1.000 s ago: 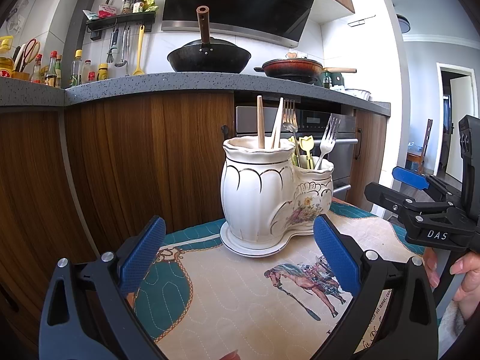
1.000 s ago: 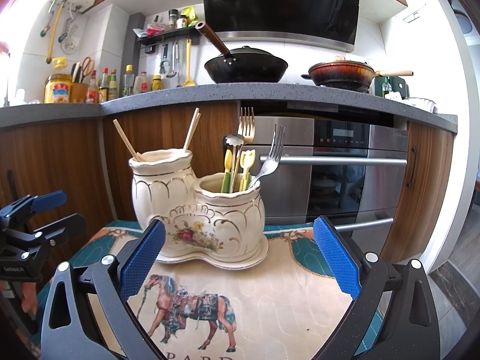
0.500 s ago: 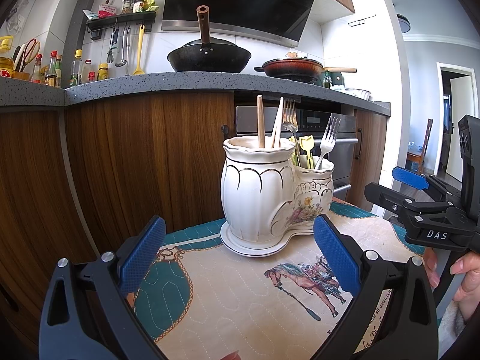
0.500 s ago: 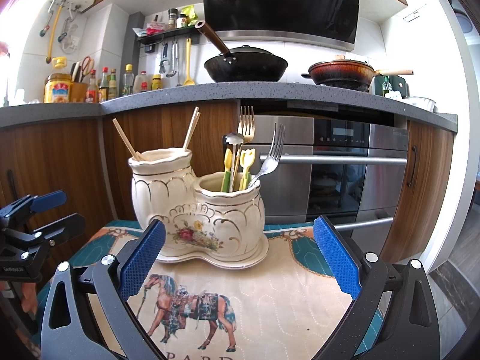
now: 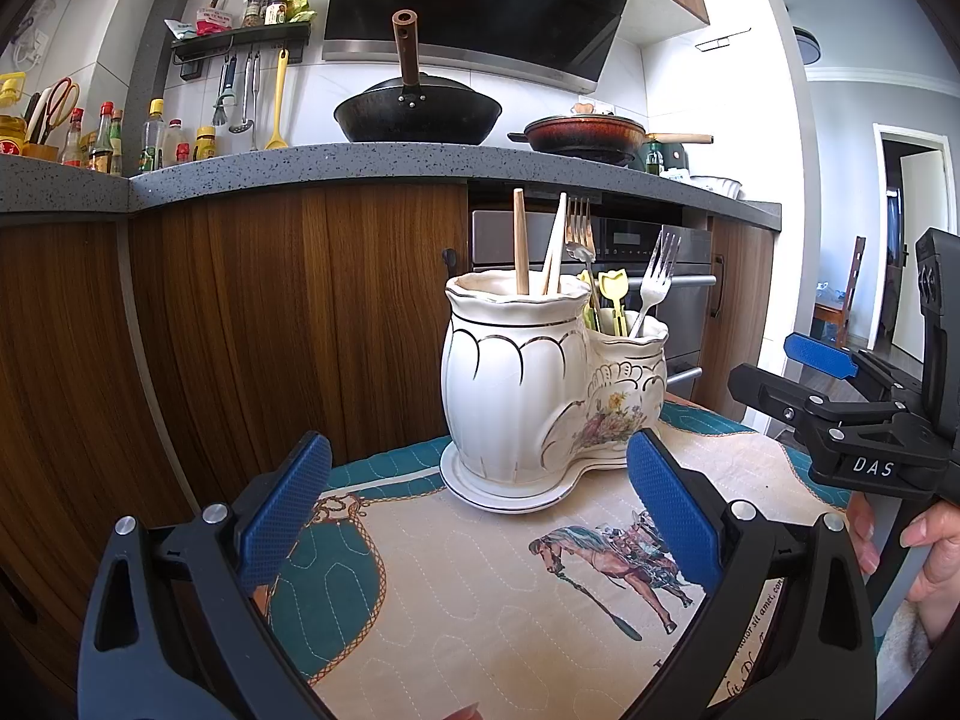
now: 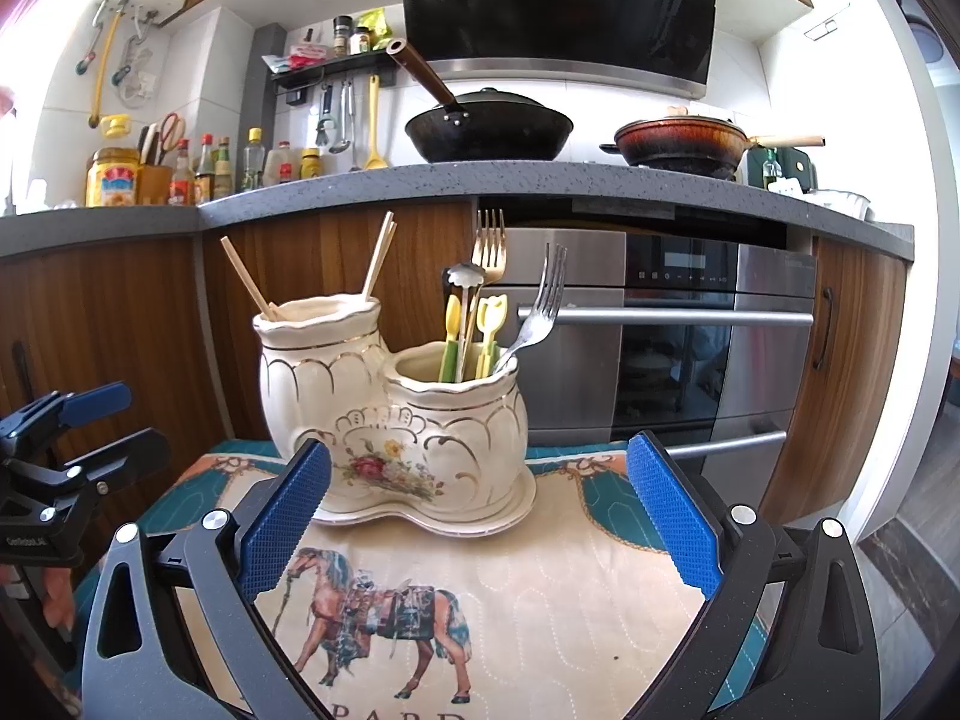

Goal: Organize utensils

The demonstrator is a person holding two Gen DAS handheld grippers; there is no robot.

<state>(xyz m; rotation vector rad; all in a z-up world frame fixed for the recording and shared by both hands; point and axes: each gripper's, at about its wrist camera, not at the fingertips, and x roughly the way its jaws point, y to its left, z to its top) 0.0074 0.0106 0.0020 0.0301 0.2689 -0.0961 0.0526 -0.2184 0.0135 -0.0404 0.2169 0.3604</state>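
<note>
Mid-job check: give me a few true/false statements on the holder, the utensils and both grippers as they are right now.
1. Both grippers, left and right, are open and empty. True.
2. The chopsticks stand in the shorter pot. False: they stand in the taller pot.
3. The forks stand in the shorter pot. True.
4. The holder lies tipped over on the mat. False: it stands upright.
5. The right gripper grips a fork. False: it holds nothing.
</note>
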